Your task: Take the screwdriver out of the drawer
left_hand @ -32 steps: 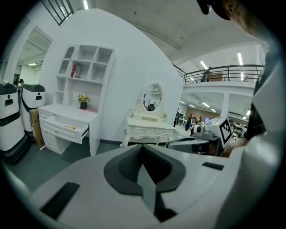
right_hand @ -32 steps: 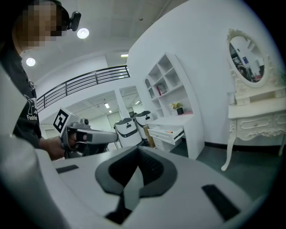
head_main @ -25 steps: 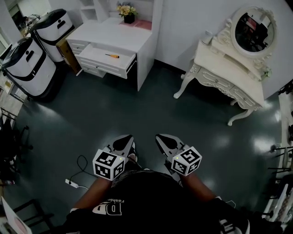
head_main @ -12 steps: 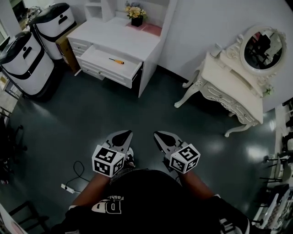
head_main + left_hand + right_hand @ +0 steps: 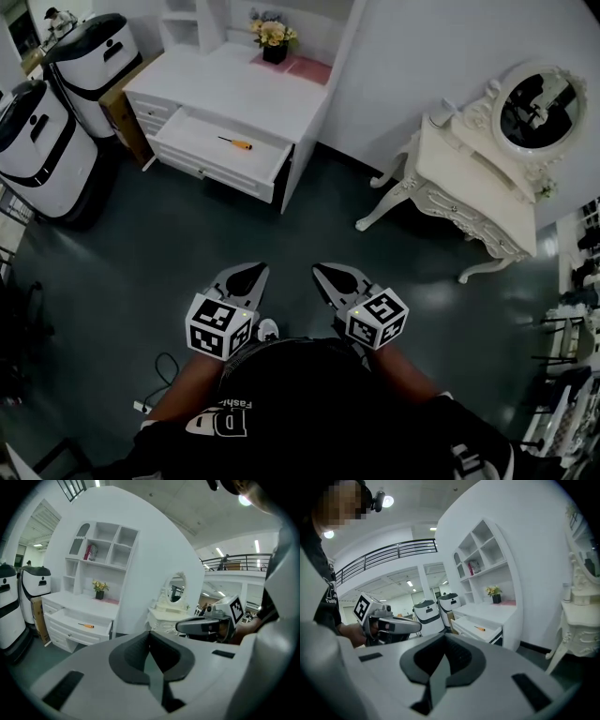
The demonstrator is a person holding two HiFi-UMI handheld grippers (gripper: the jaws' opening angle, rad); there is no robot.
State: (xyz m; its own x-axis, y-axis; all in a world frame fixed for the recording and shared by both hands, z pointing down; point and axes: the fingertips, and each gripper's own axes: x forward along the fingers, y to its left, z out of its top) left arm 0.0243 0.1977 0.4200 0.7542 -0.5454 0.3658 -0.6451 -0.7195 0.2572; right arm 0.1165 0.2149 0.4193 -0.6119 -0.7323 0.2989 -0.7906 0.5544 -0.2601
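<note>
An orange-handled screwdriver (image 5: 235,142) lies in the open top drawer (image 5: 202,155) of a white desk (image 5: 239,80), far ahead at upper left in the head view. My left gripper (image 5: 246,274) and right gripper (image 5: 325,275) are held side by side close to my body, over the dark floor and far short of the desk. Both are shut with nothing in them. In the left gripper view the screwdriver (image 5: 86,626) shows small in the drawer, beyond the shut left gripper (image 5: 150,635). The right gripper view shows the screwdriver (image 5: 480,628) past the shut right gripper (image 5: 444,638).
Two white-and-black machines (image 5: 42,131) stand left of the desk. A cream dressing table (image 5: 469,183) with an oval mirror stands at the right wall. A flower pot (image 5: 273,39) sits on the desk. A cable and plug block (image 5: 150,405) lie on the floor by my left side.
The desk and its drawer sit nearer and more square in the head view. Both grippers have travelled forward together with me, keeping side by side and shut.
</note>
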